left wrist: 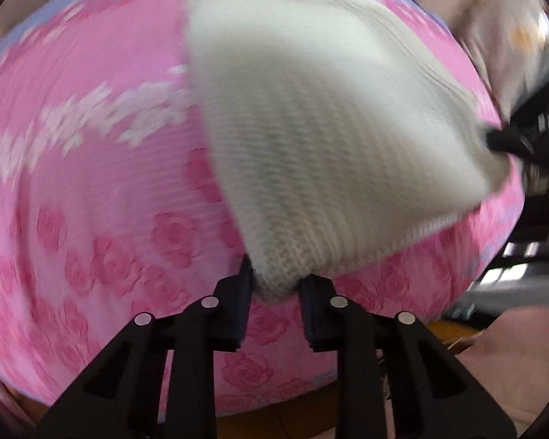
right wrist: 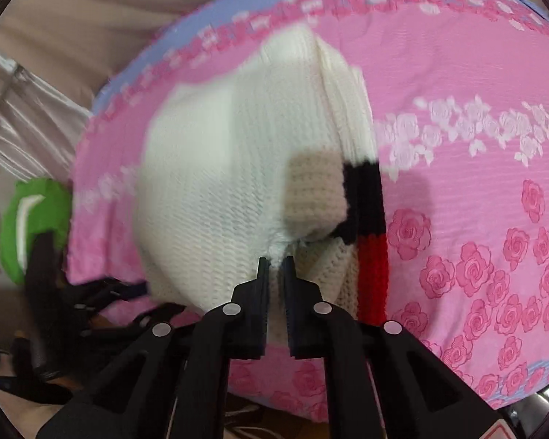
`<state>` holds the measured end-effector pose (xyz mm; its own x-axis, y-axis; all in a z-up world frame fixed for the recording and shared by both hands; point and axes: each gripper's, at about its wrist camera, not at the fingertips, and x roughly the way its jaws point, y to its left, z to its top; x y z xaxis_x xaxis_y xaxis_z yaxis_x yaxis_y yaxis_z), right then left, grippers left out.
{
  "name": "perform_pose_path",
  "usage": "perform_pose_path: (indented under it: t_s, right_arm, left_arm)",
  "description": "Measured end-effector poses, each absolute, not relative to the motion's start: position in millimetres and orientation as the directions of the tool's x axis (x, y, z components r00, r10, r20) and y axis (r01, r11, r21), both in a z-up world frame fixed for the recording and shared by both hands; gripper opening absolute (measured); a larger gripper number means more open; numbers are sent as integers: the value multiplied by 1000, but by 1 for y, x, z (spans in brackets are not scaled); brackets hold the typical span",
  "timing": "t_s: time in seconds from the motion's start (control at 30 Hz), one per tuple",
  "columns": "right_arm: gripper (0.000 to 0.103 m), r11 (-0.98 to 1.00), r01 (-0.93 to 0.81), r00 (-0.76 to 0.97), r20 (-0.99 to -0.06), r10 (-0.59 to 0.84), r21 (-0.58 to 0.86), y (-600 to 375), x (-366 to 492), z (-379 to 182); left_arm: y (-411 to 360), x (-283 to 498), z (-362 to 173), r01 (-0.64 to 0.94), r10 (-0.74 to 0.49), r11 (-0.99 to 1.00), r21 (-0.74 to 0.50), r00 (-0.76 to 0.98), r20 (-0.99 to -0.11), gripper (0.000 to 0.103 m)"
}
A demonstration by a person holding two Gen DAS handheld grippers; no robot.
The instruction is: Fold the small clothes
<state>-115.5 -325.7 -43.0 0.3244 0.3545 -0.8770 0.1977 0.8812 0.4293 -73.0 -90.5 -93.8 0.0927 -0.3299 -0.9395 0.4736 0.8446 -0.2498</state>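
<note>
Knitwear first: a small cream knitted garment [left wrist: 322, 117] is lifted off the pink rose-print cloth [left wrist: 102, 168], pinched at two corners. Left claw [left wrist: 276, 281] has its jaws drawn in on a bunched lower corner of the knit, the wool squeezed between the two pads. Over on the right wrist view, the right claw [right wrist: 277, 261] is nearly closed, a thin tuft of the garment's [right wrist: 216, 190] edge caught between its tips. In the left view that other claw [left wrist: 508, 142] shows at the far right, dark and blurred, meeting the opposite corner.

Between the two grips the fabric hangs stretched, its long axis running from the near corner up and away toward the far side of the cloth. The ribbing runs along that same line. On the right view a black band [right wrist: 362, 197] and a red band [right wrist: 373, 274] edge the garment's right side, and a beige patch [right wrist: 314, 194] sits just left of them.

Room to move: wide pink cloth lies open to the left in the left view and to the right in the right view. Its lilac border [right wrist: 208, 25] runs along the far edge. A green object [right wrist: 29, 216] sits beyond the cloth's left edge, well apart from the knit.
</note>
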Motion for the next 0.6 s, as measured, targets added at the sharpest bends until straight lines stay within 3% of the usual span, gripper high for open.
perform_pose_path:
  t_s: [0.1,0.27,0.37,0.47,0.53,0.6]
  right_arm:
    - [6,890,176,359,-869,340,421,-336,-132,-20]
    - [0,932,224,145,-955,258,286,-348,-148,-95]
    - [3,902,257,257,-925,281,346,-356,-151,-68]
    - [23,879,256,402,-871,282,402,-367,-146,-27]
    - [58,869,226,441,-842,311,440,-367,-127,-17]
    - [60,865,213,438,-836,330,454,-362,-110,-23]
  left_arm:
    - [-81,-75,-106,421,-319,868,-262,70,-945,21]
    - [-84,-80,-91,447,-328,856,-260,79,-942,22]
    - [-78,-85,-61,486,-367,834,-262,134,-920,22]
    - [-76,-81,-28,509,-421,816,-275,195,-886,35]
    - [-78,-69,-15,501,-428,823,-268,238,-872,42]
    - [-84,-55,-12,484,-429,833,-268,258,-866,44]
